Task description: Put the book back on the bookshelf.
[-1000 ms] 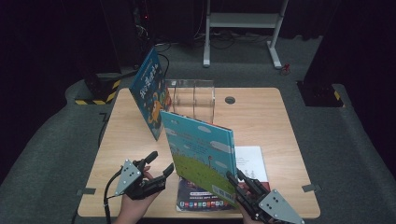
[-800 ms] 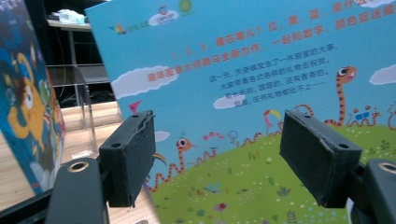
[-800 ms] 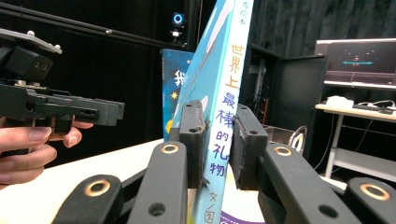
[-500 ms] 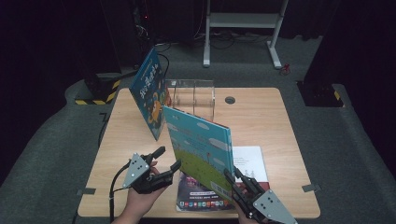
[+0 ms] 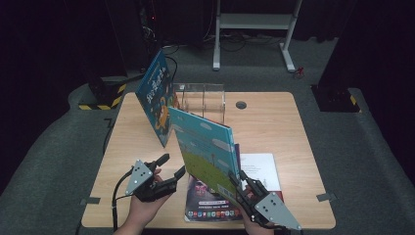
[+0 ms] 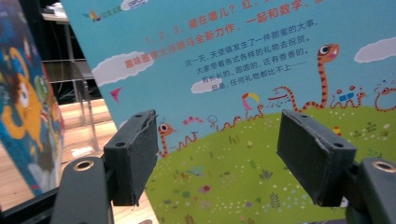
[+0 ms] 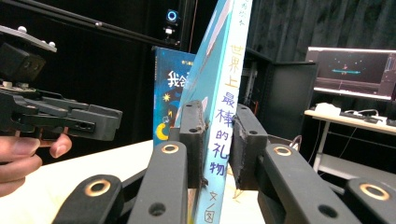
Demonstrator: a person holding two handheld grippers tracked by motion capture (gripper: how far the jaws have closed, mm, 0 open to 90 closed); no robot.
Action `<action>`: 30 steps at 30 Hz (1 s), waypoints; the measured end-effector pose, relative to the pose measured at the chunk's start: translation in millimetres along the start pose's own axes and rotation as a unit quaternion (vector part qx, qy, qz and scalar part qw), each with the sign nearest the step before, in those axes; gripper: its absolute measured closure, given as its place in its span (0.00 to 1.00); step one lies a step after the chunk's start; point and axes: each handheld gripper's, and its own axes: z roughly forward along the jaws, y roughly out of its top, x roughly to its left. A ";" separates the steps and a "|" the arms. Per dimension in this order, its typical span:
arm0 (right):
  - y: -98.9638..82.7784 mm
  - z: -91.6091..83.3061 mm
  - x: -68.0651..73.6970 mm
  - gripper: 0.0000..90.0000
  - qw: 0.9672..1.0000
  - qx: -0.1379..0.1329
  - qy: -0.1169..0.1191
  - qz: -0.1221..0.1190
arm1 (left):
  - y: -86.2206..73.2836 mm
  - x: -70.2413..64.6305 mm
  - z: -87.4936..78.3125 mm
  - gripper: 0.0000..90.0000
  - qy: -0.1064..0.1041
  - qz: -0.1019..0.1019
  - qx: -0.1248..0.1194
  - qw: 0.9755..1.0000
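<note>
My high view looks forward and down on the whole bench from above my side, at a distance. My left gripper view rides low, facing the cover of the upright book at close range, between its own fingers. My right gripper view looks along that book's spine, very near. All three views share this book; the high view and right gripper view also share the left gripper.

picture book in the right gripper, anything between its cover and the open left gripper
Nothing visible. The left gripper sits open just left of the picture book, which the right gripper clamps by its spine. In the left gripper view, the cover lies straight ahead past both pads, with only air between.
</note>
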 end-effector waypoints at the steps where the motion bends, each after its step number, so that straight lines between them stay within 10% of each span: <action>1: -0.1 1.7 0.5 0.86 1.000 0.000 -0.001 -0.002 | -0.1 2.5 -0.7 0.32 0.003 -0.001 0.001 1.000; 30: -27.0 -21.0 -5.3 0.87 0.997 0.041 -0.006 0.061 | -8.7 5.0 2.8 0.33 0.000 -0.010 0.026 1.000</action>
